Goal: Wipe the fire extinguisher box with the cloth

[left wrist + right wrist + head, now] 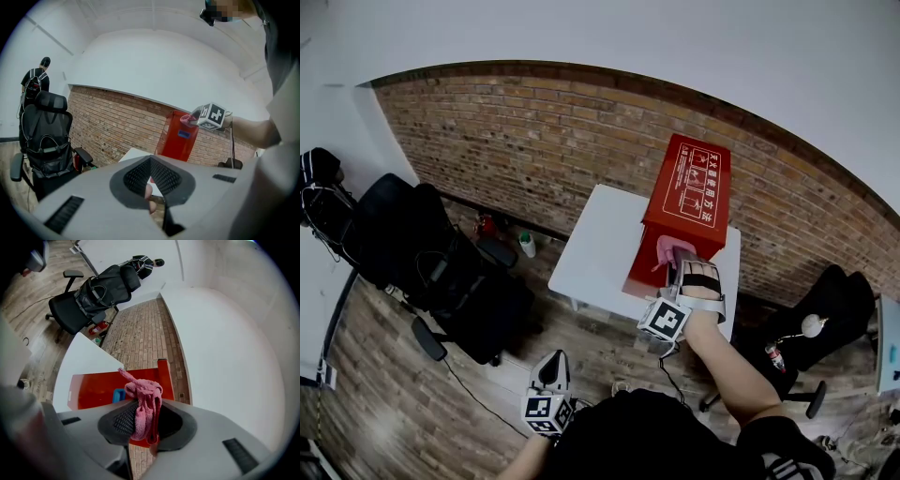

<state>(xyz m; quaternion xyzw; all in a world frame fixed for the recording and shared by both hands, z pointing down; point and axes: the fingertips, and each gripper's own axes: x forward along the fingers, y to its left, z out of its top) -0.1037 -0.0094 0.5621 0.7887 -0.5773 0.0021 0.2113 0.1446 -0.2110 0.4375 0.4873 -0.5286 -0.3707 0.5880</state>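
The red fire extinguisher box (689, 192) stands on a white table (600, 253) against the brick wall. My right gripper (675, 258) is at the box's near face, shut on a bunched pink cloth (667, 249). In the right gripper view the cloth (143, 406) hangs between the pads, just in front of the red box (101, 389) and its blue label (118, 394). My left gripper (551, 367) hangs low beside my body, away from the table, shut with nothing in it. From the left gripper view I see the box (178, 136) and the cloth (187, 120) ahead.
Black office chairs (441, 262) stand left of the table, another chair (825, 319) is at the right. A small red canister (487, 225) and a bottle (527, 246) sit on the floor by the wall. A person (35, 79) stands far behind the chairs.
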